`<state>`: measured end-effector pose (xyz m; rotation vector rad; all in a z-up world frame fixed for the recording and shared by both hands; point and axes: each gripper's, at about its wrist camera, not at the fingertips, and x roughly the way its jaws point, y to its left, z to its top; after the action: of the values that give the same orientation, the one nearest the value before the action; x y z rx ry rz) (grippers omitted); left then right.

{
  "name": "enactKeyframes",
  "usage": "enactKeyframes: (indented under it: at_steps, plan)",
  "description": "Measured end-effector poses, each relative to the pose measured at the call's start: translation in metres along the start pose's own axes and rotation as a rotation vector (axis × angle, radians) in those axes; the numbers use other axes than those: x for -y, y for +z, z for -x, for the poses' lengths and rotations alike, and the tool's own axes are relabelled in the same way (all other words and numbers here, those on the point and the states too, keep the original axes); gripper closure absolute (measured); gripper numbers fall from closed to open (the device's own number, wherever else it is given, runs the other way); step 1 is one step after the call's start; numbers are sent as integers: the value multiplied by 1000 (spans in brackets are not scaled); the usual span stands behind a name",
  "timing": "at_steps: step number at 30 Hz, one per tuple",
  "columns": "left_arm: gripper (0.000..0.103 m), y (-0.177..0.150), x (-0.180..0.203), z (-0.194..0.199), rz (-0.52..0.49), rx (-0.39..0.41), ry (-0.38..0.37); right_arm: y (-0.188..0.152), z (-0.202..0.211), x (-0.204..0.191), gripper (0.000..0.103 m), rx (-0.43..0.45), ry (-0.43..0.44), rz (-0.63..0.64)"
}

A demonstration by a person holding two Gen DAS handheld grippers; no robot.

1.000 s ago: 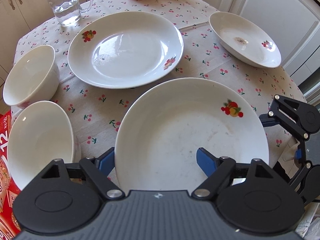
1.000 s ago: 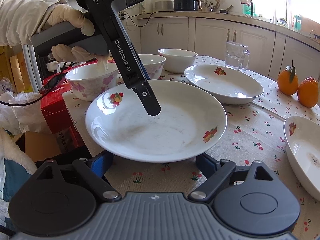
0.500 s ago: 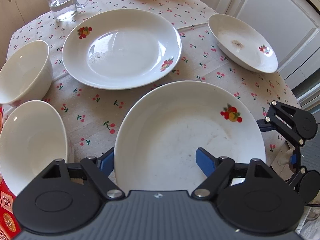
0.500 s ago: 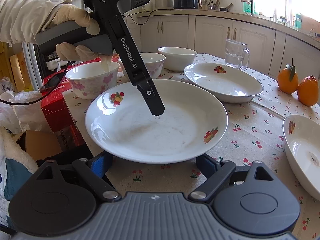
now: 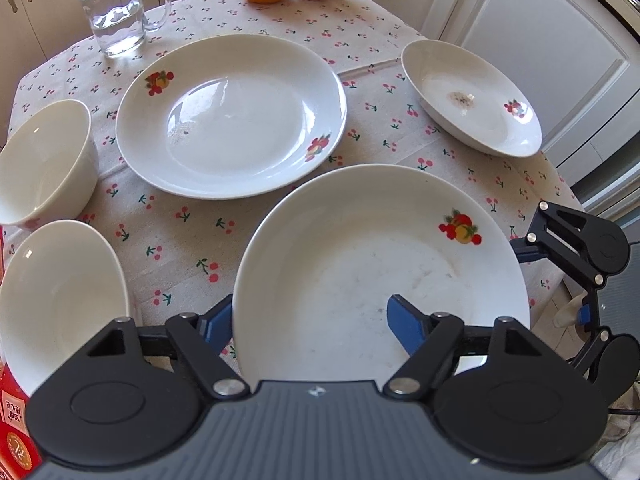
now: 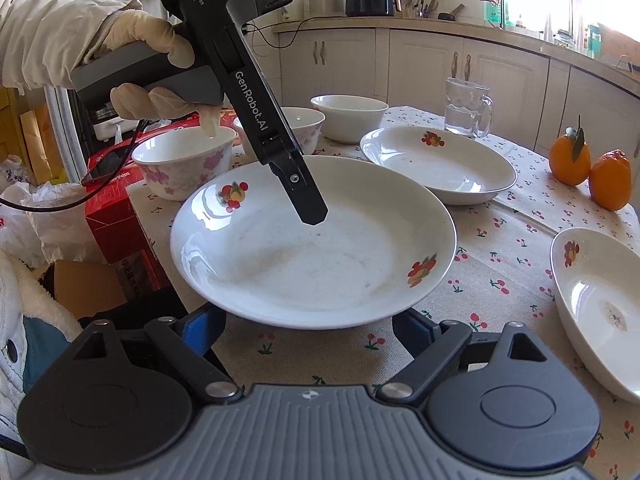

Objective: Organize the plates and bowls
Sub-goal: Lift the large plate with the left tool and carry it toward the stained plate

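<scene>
from the left wrist, the left gripper [image 5: 310,320] straddled the near plate's [image 5: 380,256] rim, jaws just closing, not visibly pinching. from the right wrist, the right gripper [image 6: 308,328] was spread before that plate. nothing was stacked; bowls [image 6: 184,160] stood loose on the bench [image 6: 500,256].

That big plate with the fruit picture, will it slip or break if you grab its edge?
The plate looks glazed and shiny, so it is probably slippery. It looks stiff and ceramic, so it would likely crack if dropped. Held only at its rim by the left tool, it may tip.
</scene>
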<state>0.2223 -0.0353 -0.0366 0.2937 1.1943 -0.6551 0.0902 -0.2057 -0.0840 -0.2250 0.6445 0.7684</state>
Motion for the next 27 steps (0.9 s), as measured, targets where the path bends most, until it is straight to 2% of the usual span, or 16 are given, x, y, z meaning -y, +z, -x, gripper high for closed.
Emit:
enactKeyframes:
  at_steps: [9,22,27]
  plan:
    - [26,1,0,-12,-4,-19,-27,-4,0,3,10,-26,-4,13]
    - [26,11,-16,-18,39,-74,-147,-7,-1,4,10,-17,-4,4]
    - [34,12,-16,-17,40,-78,-145,-6,-1,5,10,-25,-1,-4]
